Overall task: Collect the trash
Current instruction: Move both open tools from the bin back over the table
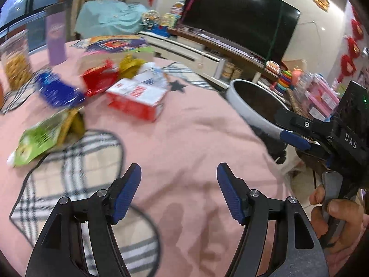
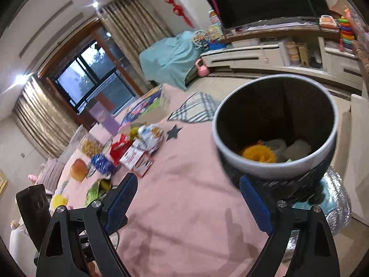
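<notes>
Trash lies on a pink tablecloth (image 1: 184, 138): a red and white carton (image 1: 138, 98), a red wrapper (image 1: 99, 80), a blue wrapper (image 1: 57, 91), a green packet (image 1: 41, 138) and a yellow wrapper (image 1: 131, 64). A round bin (image 2: 276, 124) with a white rim stands off the table's right edge and holds yellow and white trash (image 2: 258, 154). My left gripper (image 1: 178, 191) is open and empty above bare cloth. My right gripper (image 2: 188, 198) is open and empty beside the bin; it also shows in the left wrist view (image 1: 297, 133).
A clear jar of snacks (image 1: 16, 62), a purple carton (image 1: 55, 41) and a colourful box (image 1: 115, 42) stand at the table's far side. An orange fruit (image 2: 78, 169) lies near the wrappers. A TV (image 1: 239, 16) and cabinet are behind. A silver bag (image 2: 336, 207) sits under the bin.
</notes>
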A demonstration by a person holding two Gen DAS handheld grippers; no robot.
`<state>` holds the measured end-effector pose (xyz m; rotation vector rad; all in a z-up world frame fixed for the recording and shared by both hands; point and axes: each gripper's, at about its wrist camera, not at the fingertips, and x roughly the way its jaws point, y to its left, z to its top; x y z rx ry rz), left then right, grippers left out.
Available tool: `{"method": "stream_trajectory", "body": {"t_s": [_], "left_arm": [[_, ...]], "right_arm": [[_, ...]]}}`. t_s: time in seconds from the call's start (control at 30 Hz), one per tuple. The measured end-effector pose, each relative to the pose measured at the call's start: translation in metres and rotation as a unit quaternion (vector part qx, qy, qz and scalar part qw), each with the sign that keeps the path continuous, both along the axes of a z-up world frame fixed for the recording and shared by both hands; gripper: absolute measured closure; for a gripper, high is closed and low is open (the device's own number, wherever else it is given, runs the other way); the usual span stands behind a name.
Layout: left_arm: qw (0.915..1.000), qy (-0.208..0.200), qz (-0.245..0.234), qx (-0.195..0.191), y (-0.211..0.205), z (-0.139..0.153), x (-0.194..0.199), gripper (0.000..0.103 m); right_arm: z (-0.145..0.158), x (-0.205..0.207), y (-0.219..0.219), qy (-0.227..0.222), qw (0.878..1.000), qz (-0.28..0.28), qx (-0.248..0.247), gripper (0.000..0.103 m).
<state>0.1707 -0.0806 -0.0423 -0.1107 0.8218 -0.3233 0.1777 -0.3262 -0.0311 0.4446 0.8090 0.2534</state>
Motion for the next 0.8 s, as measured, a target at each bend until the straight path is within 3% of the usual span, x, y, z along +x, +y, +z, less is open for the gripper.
{"method": "stream_trajectory", "body": {"t_s": [0.3, 0.8], "left_arm": [[0.9990, 0.005, 0.044, -0.002, 0.053, -0.007, -0.019, 0.033], [0.9961, 0.001, 0.087, 0.016, 0.117, -0.014, -0.031, 0.028]], "right_arm": [[-0.016, 0.002, 0.045, 0.022, 0.999, 0.046, -0.018, 0.008], [-0.027, 0.017, 0.108, 0.016, 0.989, 0.121, -0.081, 0.005]]}}
